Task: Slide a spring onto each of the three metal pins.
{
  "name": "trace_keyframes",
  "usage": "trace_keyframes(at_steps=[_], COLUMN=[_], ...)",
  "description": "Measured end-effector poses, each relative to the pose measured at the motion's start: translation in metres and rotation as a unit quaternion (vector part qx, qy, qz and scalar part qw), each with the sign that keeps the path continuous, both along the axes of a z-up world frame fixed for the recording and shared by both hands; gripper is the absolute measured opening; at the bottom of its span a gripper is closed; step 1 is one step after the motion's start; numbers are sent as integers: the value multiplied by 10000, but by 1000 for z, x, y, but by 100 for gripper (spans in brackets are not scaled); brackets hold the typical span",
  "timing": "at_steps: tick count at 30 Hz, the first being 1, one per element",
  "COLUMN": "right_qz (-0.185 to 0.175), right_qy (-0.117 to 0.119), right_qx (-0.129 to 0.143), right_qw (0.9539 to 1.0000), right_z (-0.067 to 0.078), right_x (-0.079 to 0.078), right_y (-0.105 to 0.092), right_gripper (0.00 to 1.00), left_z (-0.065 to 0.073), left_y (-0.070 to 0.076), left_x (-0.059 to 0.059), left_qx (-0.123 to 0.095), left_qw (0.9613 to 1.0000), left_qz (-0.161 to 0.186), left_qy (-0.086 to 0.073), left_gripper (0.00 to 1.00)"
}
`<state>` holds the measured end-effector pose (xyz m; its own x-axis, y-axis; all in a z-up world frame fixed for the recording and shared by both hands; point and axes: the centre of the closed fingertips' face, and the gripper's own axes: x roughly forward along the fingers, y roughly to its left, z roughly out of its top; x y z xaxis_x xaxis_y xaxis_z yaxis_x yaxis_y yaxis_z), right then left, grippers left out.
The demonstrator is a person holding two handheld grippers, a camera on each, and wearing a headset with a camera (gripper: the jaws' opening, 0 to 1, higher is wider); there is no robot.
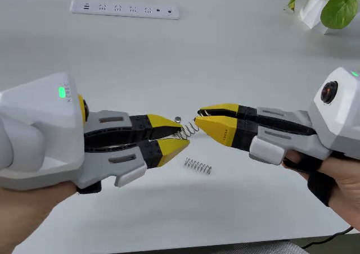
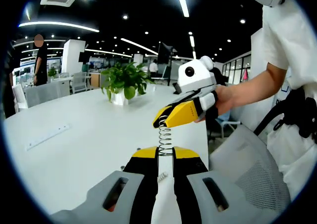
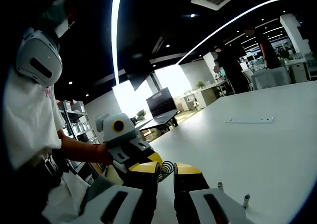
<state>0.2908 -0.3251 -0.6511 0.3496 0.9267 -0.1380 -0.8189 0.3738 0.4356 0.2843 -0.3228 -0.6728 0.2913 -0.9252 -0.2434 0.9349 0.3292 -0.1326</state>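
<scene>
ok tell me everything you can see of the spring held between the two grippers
The spring is a thin coil of bare metal wire, its turns spaced apart, slightly bowed in the air above the white table. One end sits between the yellow tips of the left gripper. The other end looks pinched at the tip of the right gripper. Whether a pin runs inside cannot be told.

Yellow-tipped black left claw [image 1: 184,135] and right claw [image 1: 197,117], silvery spring [image 1: 189,129], white table [image 1: 225,51]

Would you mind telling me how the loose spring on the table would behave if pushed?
The spring lies on its side on the smooth table, so it would probably roll. Its thin open coils suggest it is light and squashes easily.
</scene>
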Motion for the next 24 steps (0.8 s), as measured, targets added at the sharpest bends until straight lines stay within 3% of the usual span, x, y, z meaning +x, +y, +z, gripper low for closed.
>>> trace_keyframes(at_steps=[7, 12, 17, 24], right_qz=[169, 403, 643, 972], right_qy=[-256, -526, -775, -1140], right_qx=[-305, -681, -1083, -1603], right_qw=[9991, 9955, 9890, 9756], right_z=[3, 1, 1, -1], right_x=[-2, -4, -10, -16], right_y=[3, 4, 7, 12], right_gripper=[7, 7, 7, 7], left_z=[0, -1, -4, -7], left_y=[-1, -2, -3, -3], left_x=[-2, -4, -6, -10], left_qx=[-11, 1, 14, 40], left_qw=[10000, 10000, 9999, 9998], left_qz=[-31, -81, -122, -164], left_qy=[27, 47, 73, 98], left_gripper=[6, 6, 7, 7])
